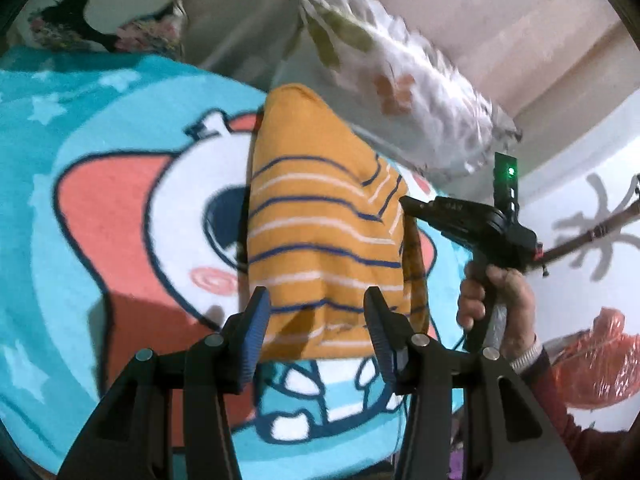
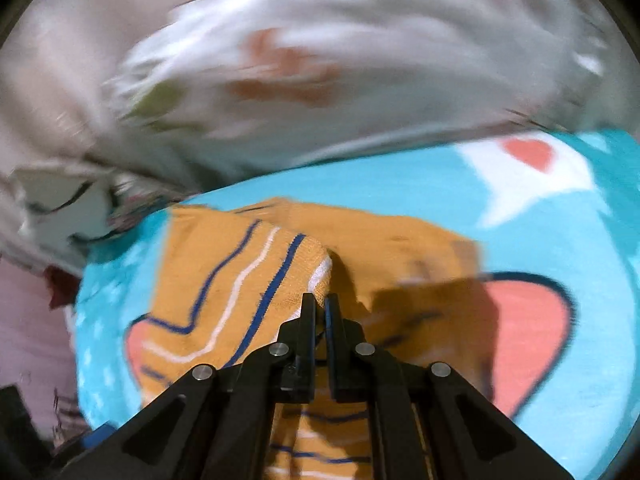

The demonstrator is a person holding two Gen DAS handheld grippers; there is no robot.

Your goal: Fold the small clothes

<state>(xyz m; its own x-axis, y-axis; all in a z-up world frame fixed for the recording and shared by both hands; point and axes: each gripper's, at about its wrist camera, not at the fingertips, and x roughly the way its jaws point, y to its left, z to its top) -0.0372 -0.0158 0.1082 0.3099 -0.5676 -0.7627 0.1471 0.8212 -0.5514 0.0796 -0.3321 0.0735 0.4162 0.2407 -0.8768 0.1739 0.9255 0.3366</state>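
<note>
- The left wrist view shows one orange garment (image 1: 320, 220) with blue and white stripes, lying on a turquoise cartoon-print blanket (image 1: 100, 160).
- Only this view shows the whole right gripper (image 1: 406, 202) from outside, held by a person's hand (image 1: 500, 300) at the right edge of the garment, with a green light on its body.
- The left gripper (image 1: 316, 320) hovers over the near end of the garment; its two blue-padded fingers (image 1: 256, 328) stand apart with nothing pressed between them.
- The right wrist view shows what the other cannot: the right gripper (image 2: 320, 304) is clamped tight on a raised fold of the orange garment (image 2: 248, 280), pinching a white-striped edge.
- Under the lifted fold, more of the garment lies flat on the blanket (image 2: 400, 184), casting a shadow to the right.
- A white floral pillow (image 1: 400, 80) lies along the far edge of the blanket, close behind the garment; in the right wrist view it is badly blurred (image 2: 320, 60).
- Open blanket spreads to the left of the garment in the left wrist view, and to the right in the right wrist view.
- A red plastic bag (image 1: 600, 360) sits at the right, beyond the hand.
- Count: one garment, one pillow, one blanket, two grippers, one visible hand.
</note>
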